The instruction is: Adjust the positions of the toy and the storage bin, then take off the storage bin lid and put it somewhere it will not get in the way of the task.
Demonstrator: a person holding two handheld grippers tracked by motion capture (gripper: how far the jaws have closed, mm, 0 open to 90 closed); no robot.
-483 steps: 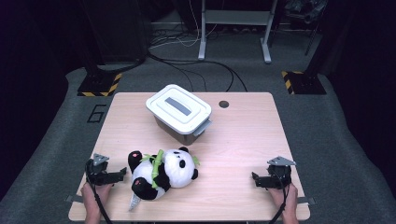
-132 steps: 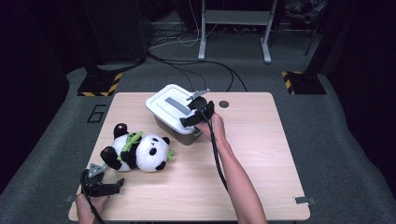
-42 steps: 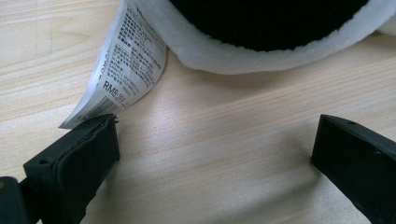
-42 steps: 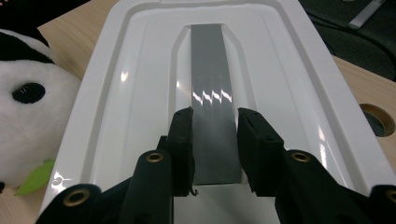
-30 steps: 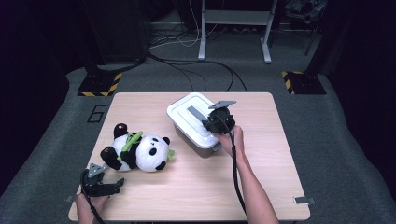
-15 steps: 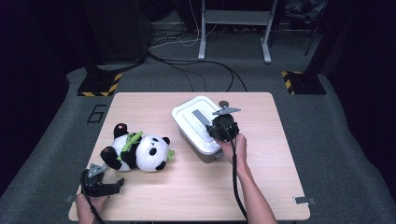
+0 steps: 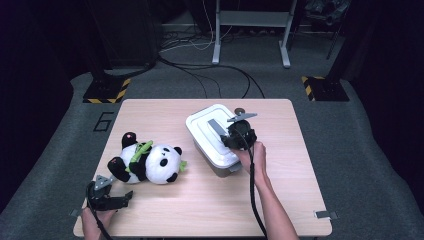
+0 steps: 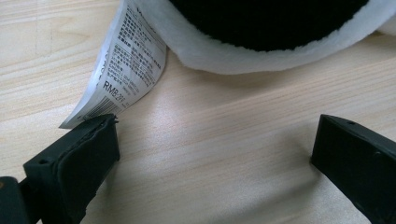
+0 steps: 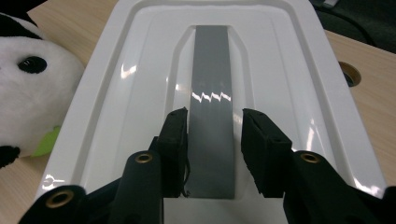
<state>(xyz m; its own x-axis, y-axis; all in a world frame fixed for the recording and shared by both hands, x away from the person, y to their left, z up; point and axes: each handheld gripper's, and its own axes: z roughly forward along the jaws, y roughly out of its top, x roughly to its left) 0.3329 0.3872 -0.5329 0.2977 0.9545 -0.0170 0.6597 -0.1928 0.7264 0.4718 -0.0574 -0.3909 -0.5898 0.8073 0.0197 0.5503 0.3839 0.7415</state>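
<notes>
A white plastic box (image 7: 202, 137) with a closed lid stands at the table's middle right, a grey handle strip (image 9: 210, 70) along its top. My right gripper (image 9: 214, 116) straddles that strip from the near end. Its jaws have just been opening, and a thin gap shows at the right pad, so it stands open around the handle. A plush panda (image 7: 147, 162) lies on its side at the front left. My left gripper (image 8: 217, 135) rests open on the wood just short of the panda's white fur (image 8: 280, 56), its left jaw beside the printed label (image 8: 126, 65).
The wooden table (image 7: 165, 110) has a round cable hole (image 7: 239, 110) behind the box. Bare wood lies between panda and box and along the right side. Beyond the table are grey carpet, floor cables and a metal stand.
Since the oldest frames the panda moved left and the right gripper slid and turned the box toward the right. Over the last second the box and right hand shifted only slightly.
</notes>
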